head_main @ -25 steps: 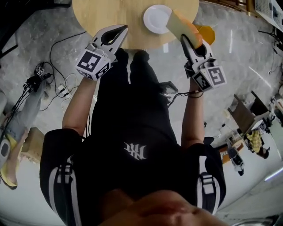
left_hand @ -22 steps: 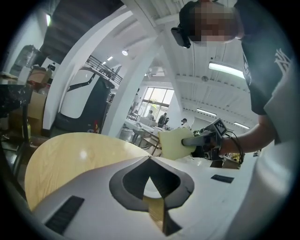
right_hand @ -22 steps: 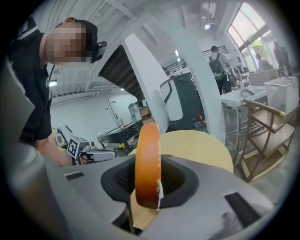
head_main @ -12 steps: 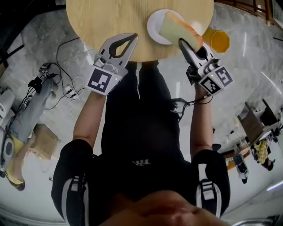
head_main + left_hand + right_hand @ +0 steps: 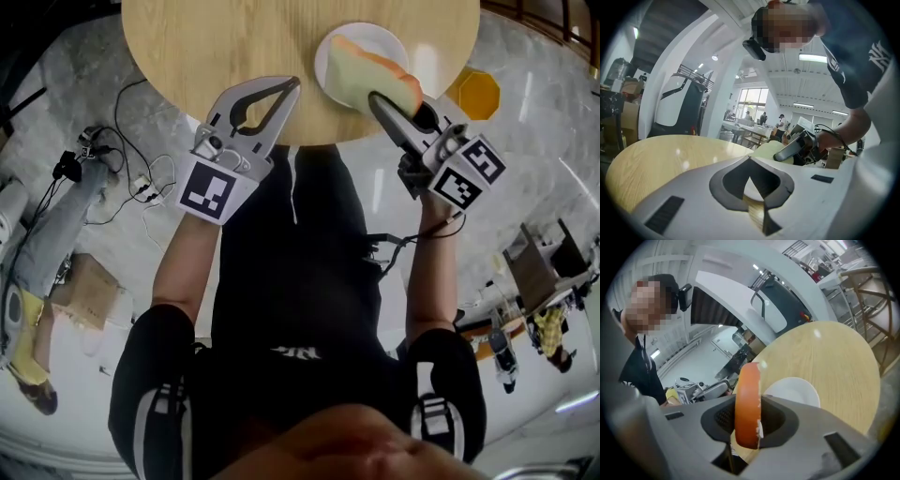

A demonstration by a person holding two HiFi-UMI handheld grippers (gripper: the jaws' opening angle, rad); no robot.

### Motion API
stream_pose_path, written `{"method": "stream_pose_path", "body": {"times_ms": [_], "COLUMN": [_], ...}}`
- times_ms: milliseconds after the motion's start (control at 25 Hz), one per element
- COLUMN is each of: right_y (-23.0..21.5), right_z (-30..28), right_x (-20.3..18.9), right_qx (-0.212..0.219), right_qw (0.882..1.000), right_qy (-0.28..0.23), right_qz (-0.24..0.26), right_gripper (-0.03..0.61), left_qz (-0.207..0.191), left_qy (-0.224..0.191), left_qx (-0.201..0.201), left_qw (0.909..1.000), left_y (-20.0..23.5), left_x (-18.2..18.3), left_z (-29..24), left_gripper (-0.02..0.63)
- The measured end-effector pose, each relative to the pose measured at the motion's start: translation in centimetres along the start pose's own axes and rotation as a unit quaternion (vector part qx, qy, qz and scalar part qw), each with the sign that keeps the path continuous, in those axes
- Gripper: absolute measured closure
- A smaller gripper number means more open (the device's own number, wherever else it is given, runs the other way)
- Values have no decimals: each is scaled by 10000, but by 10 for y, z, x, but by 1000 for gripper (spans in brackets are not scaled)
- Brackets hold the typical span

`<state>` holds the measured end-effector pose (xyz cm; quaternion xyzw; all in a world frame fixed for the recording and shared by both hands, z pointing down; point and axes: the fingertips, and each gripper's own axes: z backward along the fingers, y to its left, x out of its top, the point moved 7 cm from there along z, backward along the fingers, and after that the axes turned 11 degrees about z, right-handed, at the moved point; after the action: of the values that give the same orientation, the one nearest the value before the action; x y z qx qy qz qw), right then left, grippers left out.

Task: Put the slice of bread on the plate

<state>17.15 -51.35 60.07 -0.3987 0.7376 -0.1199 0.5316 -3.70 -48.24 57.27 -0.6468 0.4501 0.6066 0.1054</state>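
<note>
Bread slice (image 5: 367, 73) is gripped on edge in the right claw (image 5: 377, 97), held over the plate (image 5: 390, 41).
Left claw (image 5: 293, 84) is seen closed and empty, left of the plate, at the near edge of the surface (image 5: 225, 47).

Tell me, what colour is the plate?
The plate is plain white; the head view shows it best.

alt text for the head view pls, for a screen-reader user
From above, the right gripper holds a slice of bread over the white plate on a round wooden table. The left gripper, shut and empty, hovers by the table's near edge; the person's dark-clothed torso fills the lower frame.
</note>
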Motion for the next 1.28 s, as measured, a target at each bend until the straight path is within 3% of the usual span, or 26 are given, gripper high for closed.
{"method": "stream_pose_path", "body": {"times_ms": [360,1040,1280], "right_y": [-11,-21,-22], "right_z": [-7,-12,-12], "right_x": [-4,-3,-4], "right_qx": [35,-428,-493], "right_qw": [9993,9950,9937], "right_qy": [342,767,877], "right_qz": [-145,465,494], "right_gripper": [480,457,411], "left_qz": [-31,-63,-33], "left_qy": [-54,30,55], "left_qx": [-62,-116,-108], "left_qw": [10000,9999,9999], "left_y": [-2,-2,-2], "left_x": [-3,-7,-7], "left_z": [-2,-1,0], "left_gripper": [601,601,601]}}
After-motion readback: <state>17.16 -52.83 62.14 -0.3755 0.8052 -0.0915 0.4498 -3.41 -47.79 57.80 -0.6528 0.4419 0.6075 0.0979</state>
